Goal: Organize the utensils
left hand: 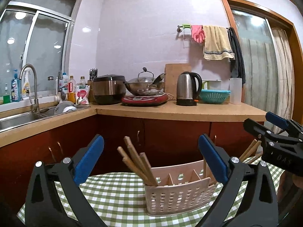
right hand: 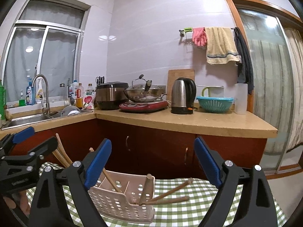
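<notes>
The pink perforated utensil caddy [left hand: 178, 194] sits on the green checked tablecloth [left hand: 113, 198], near the table's far edge. In the left wrist view, 5 wooden chopsticks [left hand: 136, 162] lean out of its left compartment. The right wrist view shows 1 more stick [right hand: 110, 177] further along, plus 3 sticks [right hand: 166, 193] fanned out of the right end, 2 of them lying nearly flat toward the cloth.

Both claws are wide open and holding nothing: the left gripper [left hand: 151, 162] frames the caddy, and the right gripper [right hand: 151, 162] hangs over its right end.

Risk-wise, I'd guess those 2 low sticks could slide out if the light caddy gets nudged, and it looks tippy with everything leaning outward. Behind it is 1 kitchen counter [right hand: 189, 121].
</notes>
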Action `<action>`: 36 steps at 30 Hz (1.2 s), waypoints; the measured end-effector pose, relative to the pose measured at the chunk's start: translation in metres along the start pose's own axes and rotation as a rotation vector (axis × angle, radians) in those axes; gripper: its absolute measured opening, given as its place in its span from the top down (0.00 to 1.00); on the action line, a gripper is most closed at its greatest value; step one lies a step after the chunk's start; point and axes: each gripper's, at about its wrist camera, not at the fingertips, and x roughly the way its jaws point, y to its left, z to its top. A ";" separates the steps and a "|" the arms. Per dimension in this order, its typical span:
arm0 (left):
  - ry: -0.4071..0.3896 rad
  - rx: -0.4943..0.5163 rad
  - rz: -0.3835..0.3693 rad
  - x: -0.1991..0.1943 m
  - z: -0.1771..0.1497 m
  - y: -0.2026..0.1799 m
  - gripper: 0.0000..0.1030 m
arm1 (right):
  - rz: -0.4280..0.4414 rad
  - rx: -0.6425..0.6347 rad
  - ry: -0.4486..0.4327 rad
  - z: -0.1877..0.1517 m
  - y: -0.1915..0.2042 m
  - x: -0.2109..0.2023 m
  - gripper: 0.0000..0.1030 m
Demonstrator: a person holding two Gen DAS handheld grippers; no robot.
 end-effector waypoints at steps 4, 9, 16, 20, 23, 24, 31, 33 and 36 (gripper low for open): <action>0.014 0.003 0.021 -0.020 0.001 0.003 0.04 | -0.020 0.015 0.011 -0.001 -0.001 -0.015 0.16; 0.041 0.009 0.058 -0.047 -0.004 0.006 0.04 | -0.038 0.025 0.036 -0.007 -0.002 -0.036 0.16; 0.097 -0.006 0.098 -0.087 -0.019 0.010 0.04 | -0.039 0.032 0.088 -0.020 -0.001 -0.067 0.16; 0.127 -0.018 0.086 -0.111 -0.026 0.011 0.04 | -0.036 0.019 0.122 -0.032 0.002 -0.087 0.16; 0.142 -0.036 0.079 -0.131 -0.029 0.013 0.04 | -0.030 0.011 0.152 -0.038 0.005 -0.103 0.16; 0.145 -0.038 0.081 -0.137 -0.029 0.013 0.04 | -0.028 0.007 0.159 -0.039 0.005 -0.110 0.16; 0.131 -0.049 0.099 -0.179 -0.027 0.015 0.04 | -0.033 -0.023 0.145 -0.035 0.012 -0.154 0.16; 0.123 -0.061 0.103 -0.190 -0.025 0.018 0.04 | -0.034 -0.021 0.134 -0.033 0.012 -0.166 0.16; 0.106 -0.062 0.109 -0.208 -0.021 0.019 0.04 | -0.038 -0.024 0.123 -0.028 0.013 -0.181 0.16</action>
